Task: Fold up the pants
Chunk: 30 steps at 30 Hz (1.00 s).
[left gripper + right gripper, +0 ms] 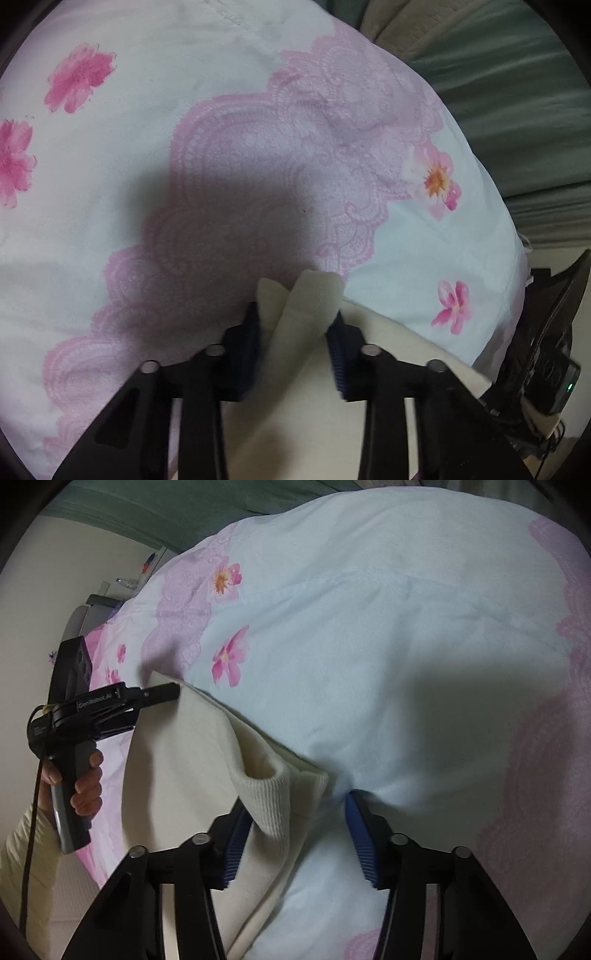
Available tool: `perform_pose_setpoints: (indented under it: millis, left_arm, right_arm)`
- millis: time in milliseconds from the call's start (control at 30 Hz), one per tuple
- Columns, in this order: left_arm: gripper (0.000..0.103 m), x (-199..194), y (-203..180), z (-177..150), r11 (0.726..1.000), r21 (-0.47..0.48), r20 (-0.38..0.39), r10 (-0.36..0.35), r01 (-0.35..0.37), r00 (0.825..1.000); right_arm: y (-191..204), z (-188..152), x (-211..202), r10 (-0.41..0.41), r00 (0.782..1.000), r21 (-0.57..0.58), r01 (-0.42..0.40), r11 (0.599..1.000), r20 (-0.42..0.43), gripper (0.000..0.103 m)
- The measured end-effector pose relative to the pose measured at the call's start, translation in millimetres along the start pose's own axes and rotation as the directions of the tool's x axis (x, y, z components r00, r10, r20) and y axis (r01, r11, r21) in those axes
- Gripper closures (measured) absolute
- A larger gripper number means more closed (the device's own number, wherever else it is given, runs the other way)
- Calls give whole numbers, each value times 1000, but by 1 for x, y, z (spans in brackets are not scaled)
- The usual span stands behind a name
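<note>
The cream pants (184, 775) lie on the flowered bedspread (369, 627) near its edge, the left gripper (295, 325) pinching 1 corner, while the right gripper (299, 812), half open around the ribbed cuff, risks catching the bedspread too.

Home bedroom; floral quilt (258, 166) on bed

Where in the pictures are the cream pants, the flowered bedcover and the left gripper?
cream pants (177, 775): right wrist view, flat cloth left of the ribbed cuff.
flowered bedcover (258, 155): left wrist view, pink lace print.
left gripper (295, 314): left wrist view, between its fingertips.
</note>
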<state>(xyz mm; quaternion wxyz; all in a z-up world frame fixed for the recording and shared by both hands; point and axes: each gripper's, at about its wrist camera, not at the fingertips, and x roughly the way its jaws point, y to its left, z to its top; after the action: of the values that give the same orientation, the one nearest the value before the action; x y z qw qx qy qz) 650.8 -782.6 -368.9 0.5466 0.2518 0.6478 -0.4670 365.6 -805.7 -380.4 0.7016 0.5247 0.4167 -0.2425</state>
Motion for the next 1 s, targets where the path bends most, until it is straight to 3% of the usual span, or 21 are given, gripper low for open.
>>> perform_pose_setpoints:
  millis: [67,133,233,367,567,667,800,1000]
  left_arm:
    - [83,-10,-4,-3,1000,25,9,-5,4,1000]
    - [84,-31,-15,-8,998,70,43,-10,7,999]
    - [85,-57,-29,-14,991,137,82,-11,0,997]
    - [85,-107,-44,-37,976,217,162,-4,-32,987]
    - [85,-182,-56,-70,952,286,261,30,-107,965]
    - [86,-215,-57,-97,946,286,314,60,-154,948]
    - [86,-254,-41,-143,959,220,388,81,-178,918]
    - [86,-306,-1,-237,970,113,473,136,-213,871]
  right_arm:
    - [4,3,-2,9,1000,-28,-9,1000,3,66]
    - [8,6,-5,30,1000,-59,-30,998,-5,77]
    - [12,7,-17,55,998,-100,-55,994,-1,86]
    - [36,5,-53,94,995,-166,-87,982,36,87]
    - [84,-15,-106,95,993,-328,-66,942,75,87]
    - [112,-37,-136,88,991,-448,-35,893,100,87]
    - [151,-74,-168,94,986,-589,3,808,134,86]
    - [217,-159,-199,108,976,-747,73,661,191,86]
